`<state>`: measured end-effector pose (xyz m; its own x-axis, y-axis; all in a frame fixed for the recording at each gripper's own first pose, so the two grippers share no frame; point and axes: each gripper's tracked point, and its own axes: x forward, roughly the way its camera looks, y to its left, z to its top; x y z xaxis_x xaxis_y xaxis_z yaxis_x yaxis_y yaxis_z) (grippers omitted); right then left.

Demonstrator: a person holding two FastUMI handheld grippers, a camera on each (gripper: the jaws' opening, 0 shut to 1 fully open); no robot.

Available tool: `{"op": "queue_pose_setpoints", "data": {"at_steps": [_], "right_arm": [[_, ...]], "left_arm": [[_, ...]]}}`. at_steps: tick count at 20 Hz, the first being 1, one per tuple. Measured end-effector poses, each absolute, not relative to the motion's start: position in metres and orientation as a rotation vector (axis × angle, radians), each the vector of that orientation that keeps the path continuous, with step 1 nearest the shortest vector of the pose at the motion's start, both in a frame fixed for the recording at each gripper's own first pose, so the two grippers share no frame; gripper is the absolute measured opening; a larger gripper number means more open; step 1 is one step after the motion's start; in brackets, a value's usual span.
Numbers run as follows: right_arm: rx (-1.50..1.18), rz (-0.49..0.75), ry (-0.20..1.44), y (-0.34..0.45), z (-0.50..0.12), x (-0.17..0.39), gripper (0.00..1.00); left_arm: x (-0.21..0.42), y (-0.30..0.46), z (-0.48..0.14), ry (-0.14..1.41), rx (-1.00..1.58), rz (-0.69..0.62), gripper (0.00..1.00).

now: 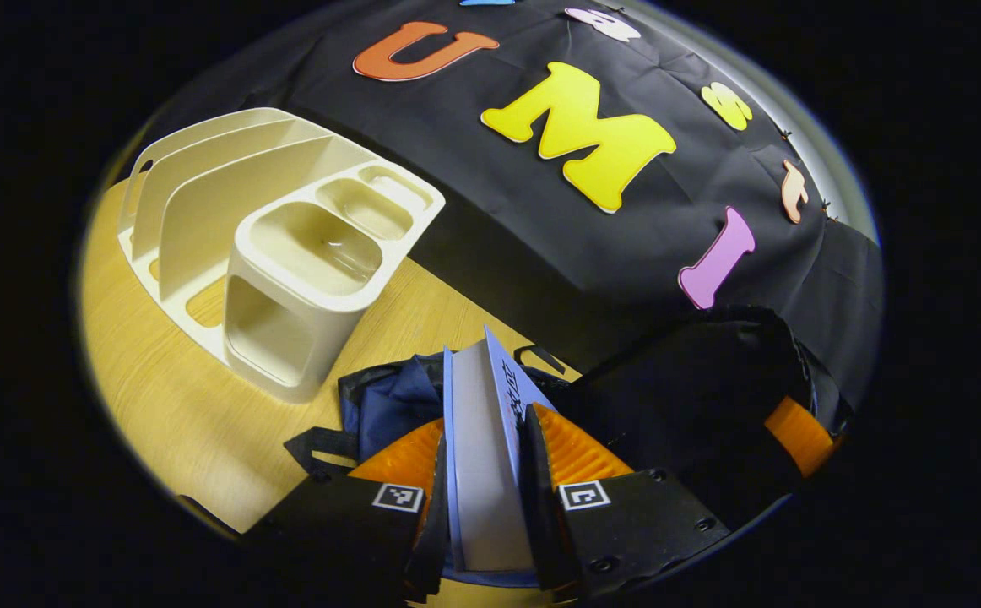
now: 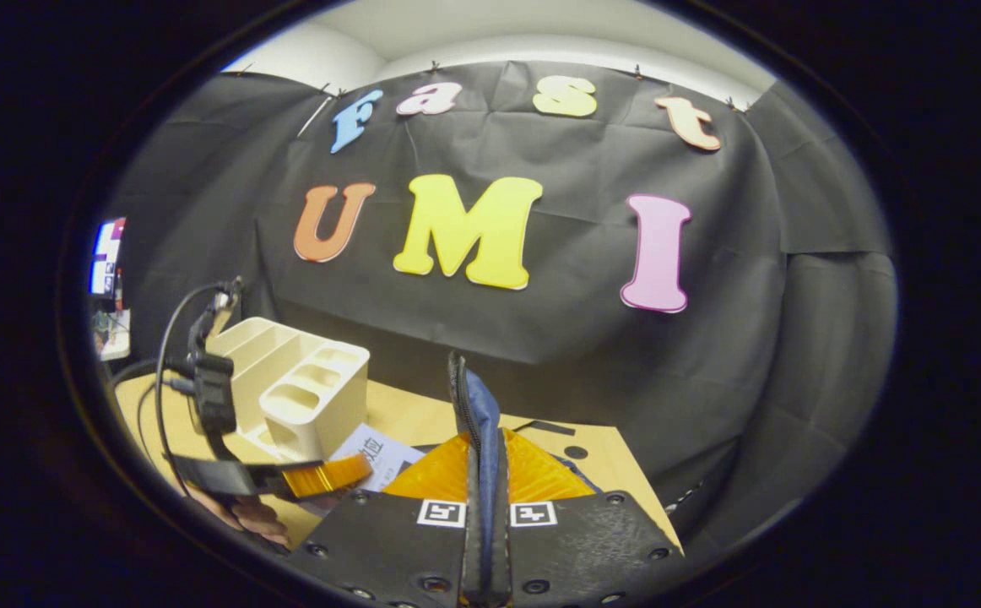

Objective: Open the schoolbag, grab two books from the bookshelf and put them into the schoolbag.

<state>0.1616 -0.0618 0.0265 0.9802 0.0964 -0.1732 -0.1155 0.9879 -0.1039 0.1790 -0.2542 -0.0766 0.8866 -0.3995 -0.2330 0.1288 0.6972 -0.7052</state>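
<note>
Left gripper (image 1: 482, 460) pinches a book (image 1: 480, 439) over the schoolbag (image 1: 389, 397); right gripper (image 2: 485, 473) clamps its edge.

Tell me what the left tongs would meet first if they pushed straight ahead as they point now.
Probably the open dark blue fabric schoolbag: the left tongs, shut on a thin white-and-blue book, aim over its mouth. Beyond it hangs the black cloth wall. The cream plastic bookshelf sits off to the side. Depth is unclear.

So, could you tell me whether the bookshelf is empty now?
Empty, as far as visible: the bookshelf's slots and compartments hold nothing in the left gripper view.
</note>
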Motion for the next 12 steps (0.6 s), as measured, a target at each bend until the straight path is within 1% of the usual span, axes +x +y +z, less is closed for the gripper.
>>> {"op": "queue_pose_setpoints", "data": {"at_steps": [6,7,8,9,10,12], "right_arm": [[-0.092,0.151,0.128,-0.068,0.037,0.163,0.05],[-0.09,0.153,0.125,-0.071,0.037,0.163,0.05],[-0.088,0.15,0.122,-0.075,0.038,0.163,0.07],[-0.084,0.148,0.12,-0.078,0.038,0.163,0.05],[-0.08,0.146,0.12,-0.08,0.038,0.163,0.07],[-0.072,0.149,0.121,-0.083,0.037,0.163,0.07]], "left_arm": [[0.181,-0.309,-0.082,0.382,-0.76,-0.313,0.45],[0.182,-0.314,-0.081,0.379,-0.765,-0.314,0.45],[0.182,-0.319,-0.081,0.378,-0.769,-0.315,0.45],[0.183,-0.324,-0.081,0.375,-0.768,-0.317,0.44],[0.182,-0.327,-0.081,0.375,-0.769,-0.319,0.45],[0.183,-0.331,-0.081,0.37,-0.775,-0.314,0.44]]}}
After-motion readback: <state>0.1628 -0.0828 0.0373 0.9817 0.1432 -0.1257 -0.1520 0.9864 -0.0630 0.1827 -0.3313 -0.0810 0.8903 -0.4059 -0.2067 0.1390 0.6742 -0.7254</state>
